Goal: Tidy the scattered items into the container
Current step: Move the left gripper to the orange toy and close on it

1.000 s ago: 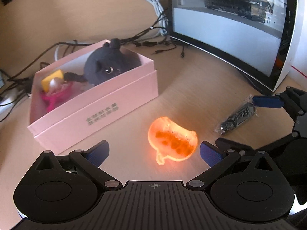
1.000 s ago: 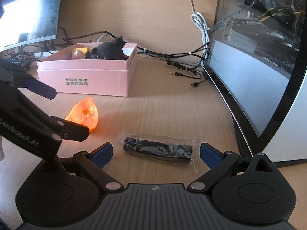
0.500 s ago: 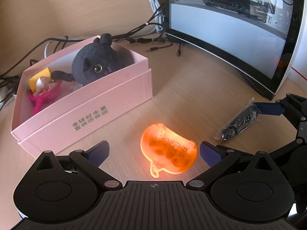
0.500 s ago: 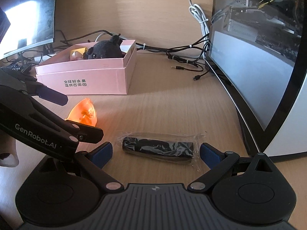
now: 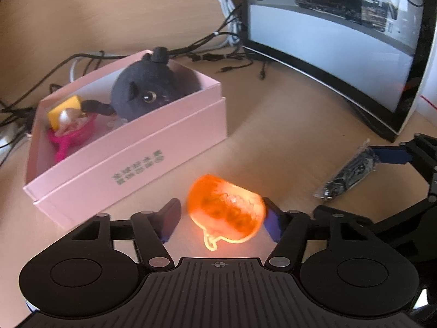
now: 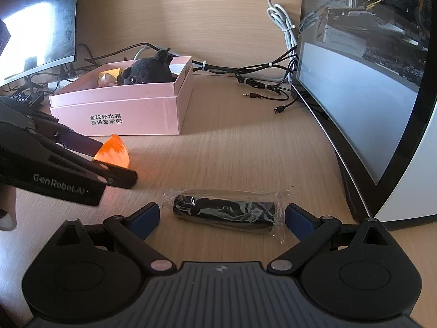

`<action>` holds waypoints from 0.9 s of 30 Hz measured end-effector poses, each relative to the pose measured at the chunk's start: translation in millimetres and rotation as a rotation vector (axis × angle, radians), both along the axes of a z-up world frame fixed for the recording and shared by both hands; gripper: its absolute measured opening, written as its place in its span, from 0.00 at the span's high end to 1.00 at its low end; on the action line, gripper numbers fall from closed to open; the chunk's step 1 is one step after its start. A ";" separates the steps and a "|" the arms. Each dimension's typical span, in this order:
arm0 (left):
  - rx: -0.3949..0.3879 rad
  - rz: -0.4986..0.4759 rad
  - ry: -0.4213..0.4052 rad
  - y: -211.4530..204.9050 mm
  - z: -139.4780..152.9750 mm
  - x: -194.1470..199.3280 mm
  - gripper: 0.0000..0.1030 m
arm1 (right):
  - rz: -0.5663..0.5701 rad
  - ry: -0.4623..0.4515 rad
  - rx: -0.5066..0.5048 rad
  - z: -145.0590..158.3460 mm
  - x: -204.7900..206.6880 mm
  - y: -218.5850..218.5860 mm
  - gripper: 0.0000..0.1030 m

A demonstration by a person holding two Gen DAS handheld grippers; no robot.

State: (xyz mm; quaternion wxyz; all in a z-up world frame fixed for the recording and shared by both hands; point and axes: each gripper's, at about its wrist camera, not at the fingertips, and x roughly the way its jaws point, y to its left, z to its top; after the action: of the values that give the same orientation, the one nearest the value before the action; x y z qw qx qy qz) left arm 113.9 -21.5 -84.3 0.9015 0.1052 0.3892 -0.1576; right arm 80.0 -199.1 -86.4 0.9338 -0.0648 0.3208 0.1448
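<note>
A glowing translucent orange toy (image 5: 226, 213) sits between the fingers of my left gripper (image 5: 222, 218), which is shut on it just in front of the pink box (image 5: 136, 169). The right wrist view shows the same orange toy (image 6: 113, 151) pinched in the left gripper (image 6: 109, 157). The pink box (image 6: 123, 109) holds a black plush (image 5: 147, 90), a yellow block (image 5: 65, 109) and a pink scoop (image 5: 71, 136). A black roll in clear wrap (image 6: 224, 213) lies on the desk between the wide-open fingers of my right gripper (image 6: 222, 216), untouched.
A curved monitor (image 6: 368, 82) stands along the right side, close to the wrapped roll. Tangled cables (image 5: 218, 52) and a loose audio plug (image 6: 254, 95) lie behind the box. A second monitor (image 6: 38, 27) stands at the far left. Bare wooden desk lies between box and monitor.
My left gripper moved forward over the orange toy and its fingers closed in from wide open onto it. The right gripper stayed open around the wrapped roll, barely shifting.
</note>
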 end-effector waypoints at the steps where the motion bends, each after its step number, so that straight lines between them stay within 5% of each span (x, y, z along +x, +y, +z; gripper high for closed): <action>1: 0.000 0.010 0.001 2.1 0.8 -0.1 0.43 | 0.000 0.000 0.000 0.0 0.0 0.0 0.04; 17: 0.017 0.142 0.020 35.9 7.1 -19.8 0.48 | 0.004 -0.003 -0.007 0.4 0.2 -0.2 0.03; 27: -0.021 0.091 -0.008 27.0 16.3 -29.0 0.30 | 0.009 -0.011 -0.013 0.3 -2.8 1.1 0.02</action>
State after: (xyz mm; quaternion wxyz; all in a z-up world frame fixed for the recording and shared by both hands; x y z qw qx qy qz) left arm 84.9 5.5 -68.0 0.9104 0.0788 0.3881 -0.1200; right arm 77.3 -197.9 -86.1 0.9344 -0.0732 0.3164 0.1463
